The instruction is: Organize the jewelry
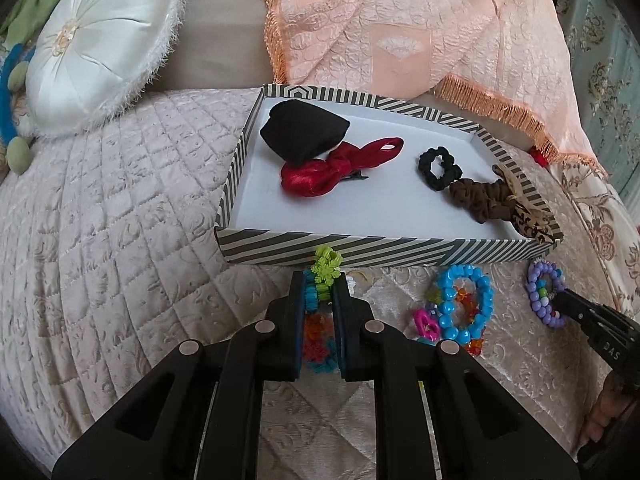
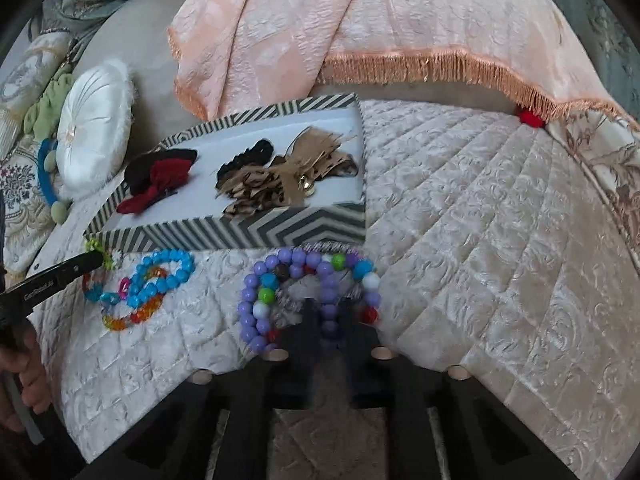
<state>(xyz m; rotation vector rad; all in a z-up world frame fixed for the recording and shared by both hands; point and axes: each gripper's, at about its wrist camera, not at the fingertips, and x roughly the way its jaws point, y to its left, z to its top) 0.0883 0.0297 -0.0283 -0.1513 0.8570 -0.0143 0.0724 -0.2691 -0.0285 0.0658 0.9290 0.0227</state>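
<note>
A striped tray (image 1: 384, 246) on the quilted bed holds a black pouch (image 1: 304, 132), a red satin bow clip (image 1: 340, 166), a black scrunchie (image 1: 438, 168) and a brown scrunchie (image 1: 486, 196). My left gripper (image 1: 322, 284) is shut on a multicoloured flower bracelet (image 1: 328, 266) just in front of the tray. My right gripper (image 2: 330, 312) is shut on a purple bead bracelet (image 2: 308, 280), which also shows in the left wrist view (image 1: 542, 292). A blue bead bracelet (image 1: 464, 304) with orange beads and a pink ring (image 1: 427, 322) lie between them.
A white round cushion (image 1: 100, 48) lies at the left. A peach fringed blanket (image 1: 400, 32) hangs behind the tray. The tray (image 2: 240, 232) shows a leopard-print bow (image 2: 280, 180) in the right wrist view. Quilted bedspread (image 2: 480, 240) stretches to the right.
</note>
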